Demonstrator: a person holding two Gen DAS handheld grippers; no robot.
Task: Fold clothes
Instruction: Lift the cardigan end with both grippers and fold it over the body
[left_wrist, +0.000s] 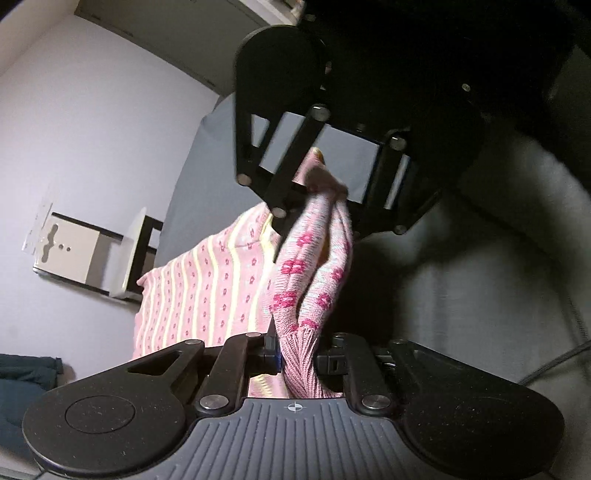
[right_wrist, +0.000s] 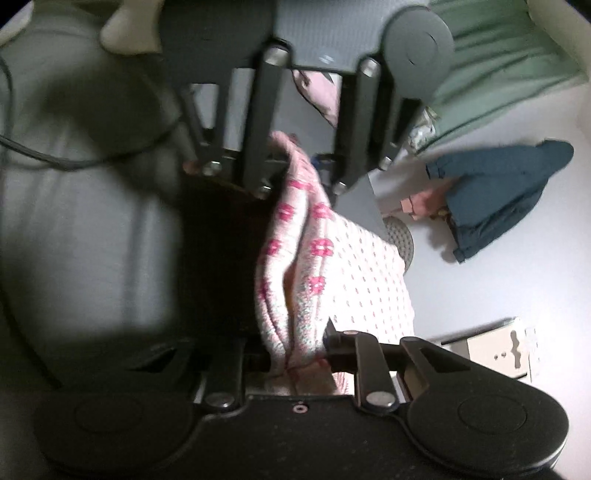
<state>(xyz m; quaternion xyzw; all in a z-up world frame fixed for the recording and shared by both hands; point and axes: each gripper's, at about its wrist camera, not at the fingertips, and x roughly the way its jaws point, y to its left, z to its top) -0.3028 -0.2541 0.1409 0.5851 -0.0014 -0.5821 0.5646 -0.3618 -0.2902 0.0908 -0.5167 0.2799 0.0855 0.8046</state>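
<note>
One pink knit garment (left_wrist: 310, 280), two grippers (left_wrist: 297, 356) (right_wrist: 295, 360) clenched on it; one teal garment (right_wrist: 495, 195) apart.

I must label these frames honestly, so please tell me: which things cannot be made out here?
- Pink garment: in both views the grippers cover parts of it, so its type is unclear.
- Left gripper: its fingertips are buried in the cloth.
- Right gripper: likewise in its own view.
- Dark blue garment: right view, blurred and small; in the left view the edge cuts it.
- Pink item beside it: too blurred to name.
</note>
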